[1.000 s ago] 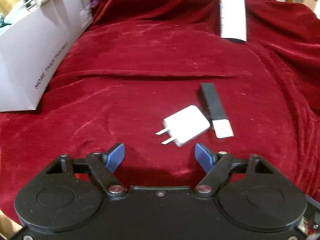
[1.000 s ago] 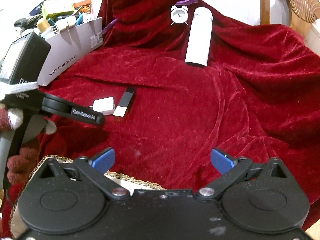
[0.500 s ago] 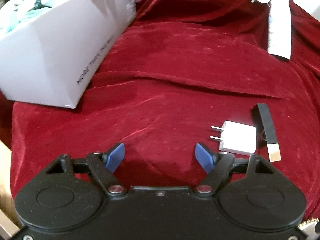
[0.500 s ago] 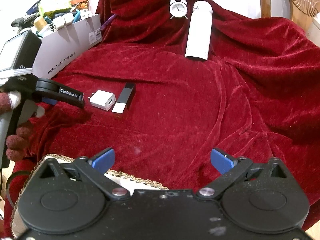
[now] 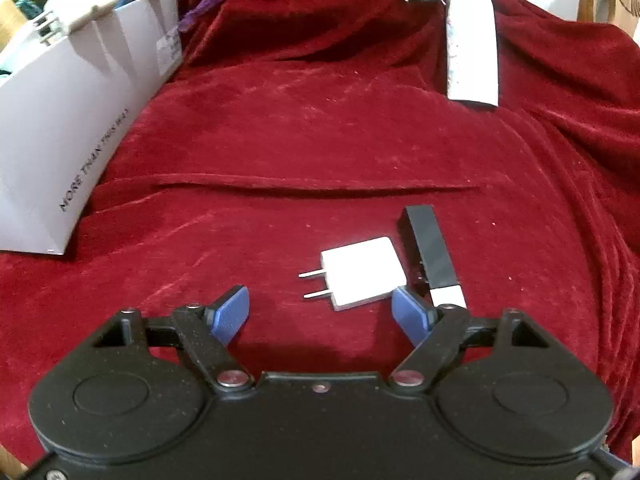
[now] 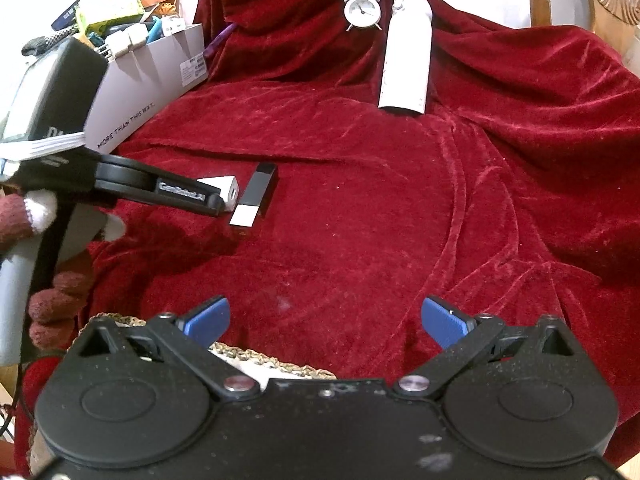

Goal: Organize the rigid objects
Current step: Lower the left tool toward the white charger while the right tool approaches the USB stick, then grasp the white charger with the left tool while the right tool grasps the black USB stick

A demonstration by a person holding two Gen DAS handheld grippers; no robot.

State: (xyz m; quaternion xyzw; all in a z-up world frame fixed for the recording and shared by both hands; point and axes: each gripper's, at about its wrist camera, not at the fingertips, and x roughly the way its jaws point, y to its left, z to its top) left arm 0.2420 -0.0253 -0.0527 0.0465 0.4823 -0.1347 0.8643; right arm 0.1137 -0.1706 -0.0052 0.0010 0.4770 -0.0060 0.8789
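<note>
Item: white charger plug (image 5: 360, 274), flat on the red velvet cloth (image 5: 320, 128) over the surface, just beyond my left gripper (image 5: 320, 312) and offset to its right. Its 2 prongs point left in the left wrist view; the body's long axis runs left to right, roughly across my line of approach. My right-hand blue pad (image 5: 410, 316) sits at the plug's near right corner; whether it touches, I cannot tell. The left-hand pad stands well clear over bare cloth.

Fingers, left: released, jaws just eased a little wider, nothing gripped; the plug lies ahead of the gap, not inside it.

Neighbour: black stick with a white end (image 5: 434, 256), lying near to far, just beside the plug's right edge.

Right gripper (image 6: 326, 320): fingers spread, empty, hovering above a woven basket rim (image 6: 276, 364), well apart from the plug (image 6: 224, 188).

Judgement: left hand is far nearer; it needs a shift rightward and forward to straddle the plug without catching the stick
</note>
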